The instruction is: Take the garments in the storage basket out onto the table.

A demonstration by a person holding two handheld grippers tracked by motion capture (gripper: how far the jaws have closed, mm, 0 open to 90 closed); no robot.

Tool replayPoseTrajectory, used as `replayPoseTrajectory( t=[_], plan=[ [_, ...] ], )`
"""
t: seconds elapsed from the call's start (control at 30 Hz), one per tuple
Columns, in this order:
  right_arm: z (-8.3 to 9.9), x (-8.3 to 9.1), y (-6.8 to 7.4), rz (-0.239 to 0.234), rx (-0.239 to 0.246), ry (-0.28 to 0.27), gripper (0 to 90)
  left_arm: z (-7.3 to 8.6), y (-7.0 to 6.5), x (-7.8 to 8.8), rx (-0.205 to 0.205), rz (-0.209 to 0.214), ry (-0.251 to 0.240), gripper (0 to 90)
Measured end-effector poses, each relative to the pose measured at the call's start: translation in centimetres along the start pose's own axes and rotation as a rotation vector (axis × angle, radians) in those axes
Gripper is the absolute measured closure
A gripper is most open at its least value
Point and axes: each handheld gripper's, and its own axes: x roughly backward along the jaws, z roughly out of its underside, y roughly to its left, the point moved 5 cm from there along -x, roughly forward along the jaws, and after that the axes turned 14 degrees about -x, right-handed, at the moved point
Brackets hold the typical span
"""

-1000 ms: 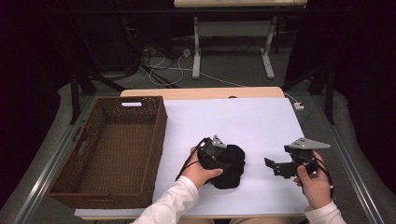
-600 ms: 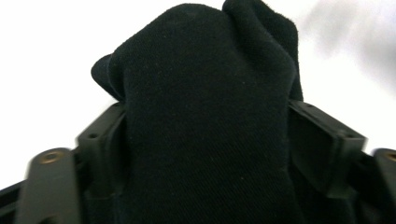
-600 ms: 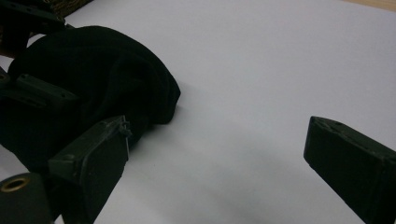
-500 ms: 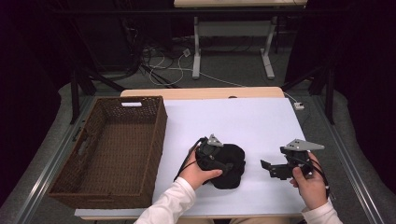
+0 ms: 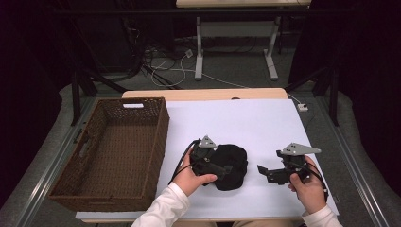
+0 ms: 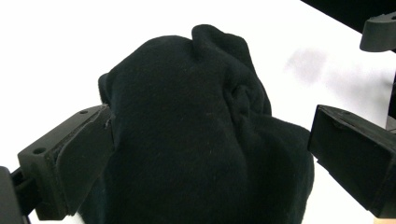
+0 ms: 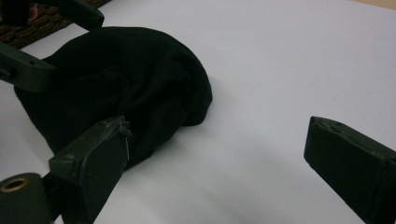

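A crumpled black cloth (image 5: 236, 163) lies on the white table sheet (image 5: 236, 123), near its front edge. My left gripper (image 5: 221, 170) lies over the cloth's left side. In the left gripper view the cloth (image 6: 187, 116) bulges between the jaws of that gripper (image 6: 210, 158). The jaws have just been opening and stand wide; the right one is clear of the fabric. To the right, my right gripper (image 5: 263, 173) is open, points left at the cloth and stops short of it. Its own view shows the cloth (image 7: 121, 74) ahead of its empty jaws (image 7: 219, 158).
A brown wicker basket (image 5: 161, 127) stands on the left of the table, with nothing in it. Beyond the table's far edge, cables and white table legs (image 5: 198, 47) lie on the floor. The sheet behind the cloth is bare.
The left gripper's jaws have spread apart over the cloth, and the left hand has drawn a little to the left. The right gripper has barely shifted.
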Motion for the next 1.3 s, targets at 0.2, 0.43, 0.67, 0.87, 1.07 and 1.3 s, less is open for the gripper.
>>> replayPoseTrajectory(
  t=[0.2,0.43,0.67,0.87,1.07,1.3],
  plan=[
    [0.0,-0.3,1.2,-0.026,0.015,0.002,1.4,0.4,0.3,1.0,-0.037,-0.053,-0.01,0.3],
    [0.0,-0.8,2.6,-0.053,0.028,-0.028,0.3,1.3,1.0,2.3,-0.004,-0.094,-0.039,0.4],
    [1.0,-1.5,4.5,-0.059,0.113,-0.015,16.3,1.9,0.8,3.3,0.007,-0.055,-0.055,8.7],
    [2.2,-2.6,6.1,-0.081,0.188,0.045,23.2,2.3,1.1,4.0,0.0,-0.079,-0.074,18.3],
    [3.4,-3.6,7.4,-0.126,0.229,0.09,32.2,3.1,1.2,3.8,0.035,-0.051,-0.064,25.8],
    [4.4,-4.5,8.5,-0.15,0.284,0.106,38.9,3.4,0.9,3.5,0.038,-0.069,-0.037,30.9]
  ],
)
